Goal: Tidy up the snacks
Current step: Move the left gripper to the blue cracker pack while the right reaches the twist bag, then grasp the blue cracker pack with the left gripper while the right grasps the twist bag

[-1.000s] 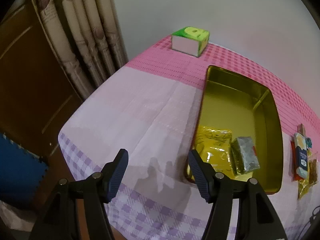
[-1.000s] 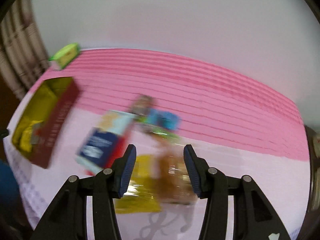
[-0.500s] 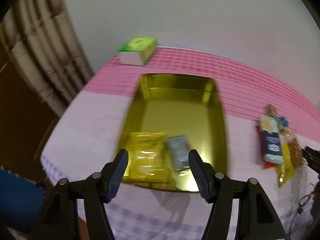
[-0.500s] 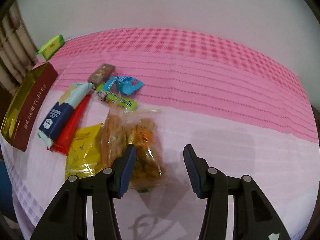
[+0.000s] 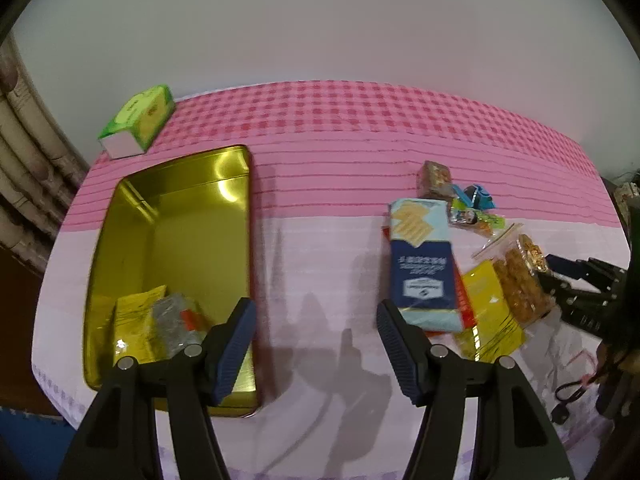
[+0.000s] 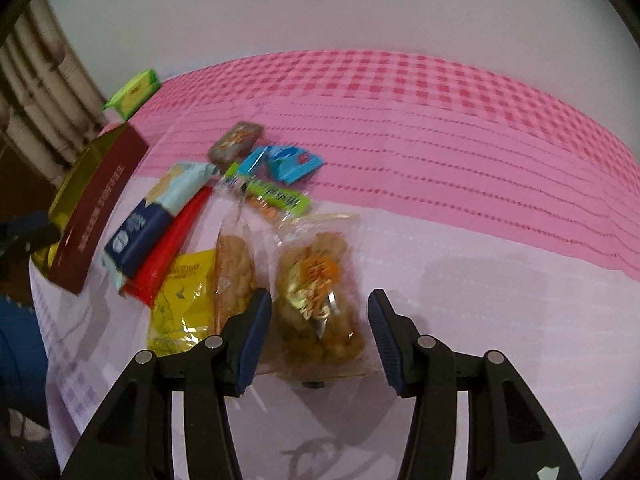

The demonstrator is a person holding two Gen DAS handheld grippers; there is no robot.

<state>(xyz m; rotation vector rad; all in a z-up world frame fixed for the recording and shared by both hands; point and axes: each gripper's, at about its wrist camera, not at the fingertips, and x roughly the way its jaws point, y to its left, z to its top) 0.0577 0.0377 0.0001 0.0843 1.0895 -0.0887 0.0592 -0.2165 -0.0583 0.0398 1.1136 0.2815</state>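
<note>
A gold tin (image 5: pixel 172 216) lies at the left, holding a yellow packet (image 5: pixel 134 320) and a silvery packet (image 5: pixel 176 316) at its near end. My left gripper (image 5: pixel 316 314) hangs open over the bare cloth between the tin and the snack pile, holding nothing. The pile has a blue cracker pack (image 5: pixel 424 264), a red pack (image 6: pixel 168 248), a yellow packet (image 6: pixel 180 304) and small sweets (image 6: pixel 280 160). My right gripper (image 6: pixel 318 304) is open and straddles a clear bag of fried snacks (image 6: pixel 320 280); its pads stand apart from the bag.
A green box (image 5: pixel 138 120) sits at the back left corner near a curtain (image 5: pixel 24 176). A second clear snack bag (image 6: pixel 234 272) lies just left of the right gripper. The pink checked tablecloth (image 6: pixel 440 120) stretches right and back. The table's front edge is close below the grippers.
My left gripper has swung right, from the table's left edge past the tin to the gap beside the snacks. My right gripper has come down over the clear bag.
</note>
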